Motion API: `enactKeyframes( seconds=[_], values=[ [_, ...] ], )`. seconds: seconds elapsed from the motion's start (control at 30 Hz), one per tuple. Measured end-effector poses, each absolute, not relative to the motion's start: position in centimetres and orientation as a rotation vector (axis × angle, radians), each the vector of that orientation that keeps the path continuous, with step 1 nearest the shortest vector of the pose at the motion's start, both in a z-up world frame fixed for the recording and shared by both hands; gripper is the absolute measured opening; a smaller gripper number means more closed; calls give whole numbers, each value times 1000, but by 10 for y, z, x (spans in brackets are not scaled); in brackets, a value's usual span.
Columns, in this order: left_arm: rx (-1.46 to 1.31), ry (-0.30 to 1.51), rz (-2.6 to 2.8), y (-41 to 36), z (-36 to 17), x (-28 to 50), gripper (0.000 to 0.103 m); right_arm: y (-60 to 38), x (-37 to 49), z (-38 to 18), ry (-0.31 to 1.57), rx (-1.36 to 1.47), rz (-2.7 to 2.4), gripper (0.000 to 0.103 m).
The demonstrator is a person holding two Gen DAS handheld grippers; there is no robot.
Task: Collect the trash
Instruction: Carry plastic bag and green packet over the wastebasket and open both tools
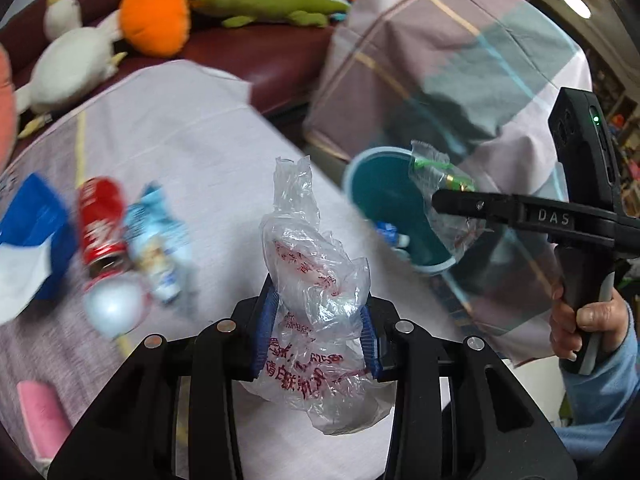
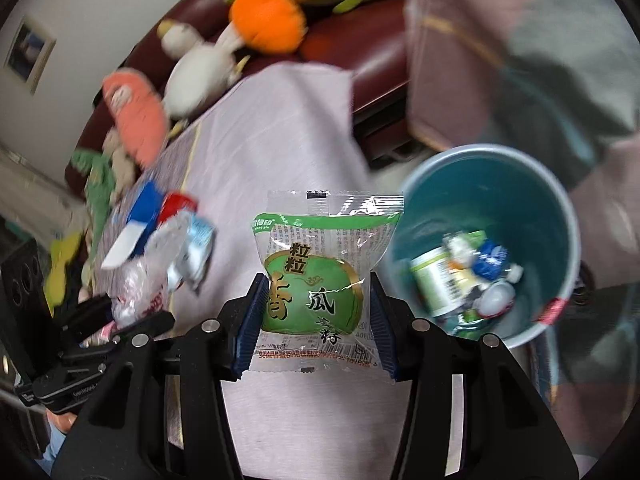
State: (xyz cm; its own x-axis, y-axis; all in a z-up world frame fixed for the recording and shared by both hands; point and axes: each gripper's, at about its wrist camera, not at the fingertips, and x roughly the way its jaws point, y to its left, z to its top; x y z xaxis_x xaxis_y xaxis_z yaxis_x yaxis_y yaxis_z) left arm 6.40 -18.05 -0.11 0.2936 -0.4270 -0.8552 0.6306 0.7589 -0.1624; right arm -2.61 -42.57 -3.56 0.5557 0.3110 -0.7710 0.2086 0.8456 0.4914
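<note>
Two claws: left claw clamps one clear plastic bag; right claw clamps one green snack packet. One teal bin; its contents show only in right view.

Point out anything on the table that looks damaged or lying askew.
The red can lies on its side among wrappers on the cloth-covered table, and its lower end looks crushed. Motion blur hides finer detail. Nothing looks spilled.
</note>
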Motion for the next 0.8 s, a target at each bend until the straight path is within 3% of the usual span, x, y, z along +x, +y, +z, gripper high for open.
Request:
enactKeyframes(
  seconds=[0.37,0.8],
  values=[
    [306,1109,-846,-289,-25,64,38,-520,-62,-46,938,687,-90,47],
    [323,1169,-886,-345,-53,83,39,-563,-55,-55,932,706,-131,47]
  ],
)
